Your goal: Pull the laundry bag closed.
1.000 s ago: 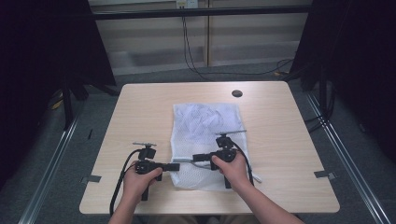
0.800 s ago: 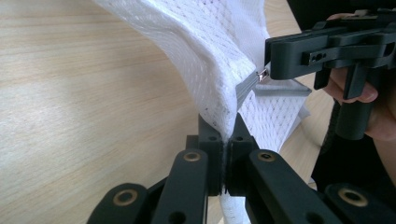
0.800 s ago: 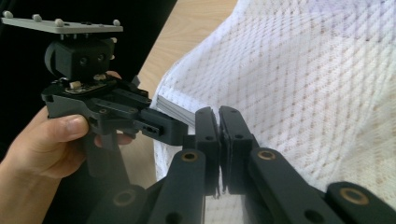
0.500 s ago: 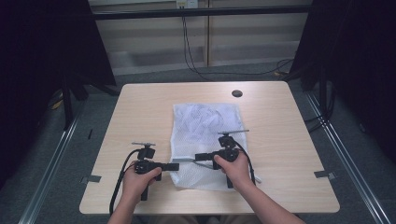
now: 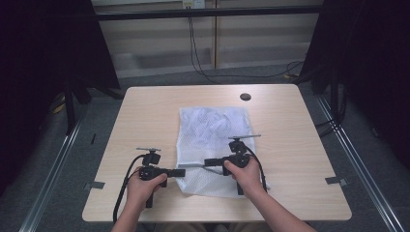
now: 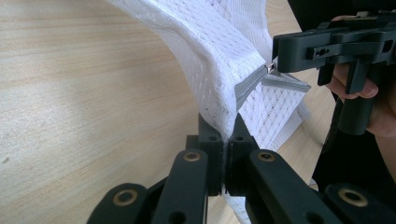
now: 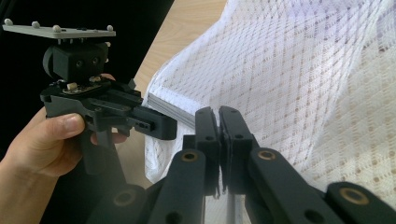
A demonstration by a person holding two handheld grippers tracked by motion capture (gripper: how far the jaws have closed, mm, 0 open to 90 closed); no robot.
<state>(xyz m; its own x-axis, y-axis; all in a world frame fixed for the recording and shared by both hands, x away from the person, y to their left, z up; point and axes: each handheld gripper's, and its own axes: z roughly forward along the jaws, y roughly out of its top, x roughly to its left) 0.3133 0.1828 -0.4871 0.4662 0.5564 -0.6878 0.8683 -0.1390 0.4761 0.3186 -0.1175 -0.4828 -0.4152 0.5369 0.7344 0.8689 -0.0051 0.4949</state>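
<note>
On the pale wooden table (image 5: 145, 111) a white mesh laundry bag (image 5: 212, 125) is lying roughly at the centre, its far part flat and wrinkled, its near part reaching toward the person's edge; a small dark round fitting (image 5: 245, 96) is sitting in the tabletop beyond the bag's far right corner.

The left gripper (image 5: 180, 172) is being held at the bag's near left edge, pointing right; in the left gripper view its jaws are pressed together on a fold of the mesh, which is rising from between them in a raised ridge. The right gripper (image 5: 209, 162) is being held over the near part of the bag, pointing left toward the other; in the left gripper view its tip is pinching the bag's grey zipper strip (image 6: 261, 80) at the zipper's small metal pull, and in the right gripper view its jaws are standing closed with the grey strip running between them.

Compared with a second ago, the left hand (image 5: 145, 186) is staying where it was, clamped on the edge; the right hand (image 5: 246, 174) is shifting slightly rightward and toward the person, so the gap between the two grippers is widening a little; the bag's far part is lying unchanged.
</note>
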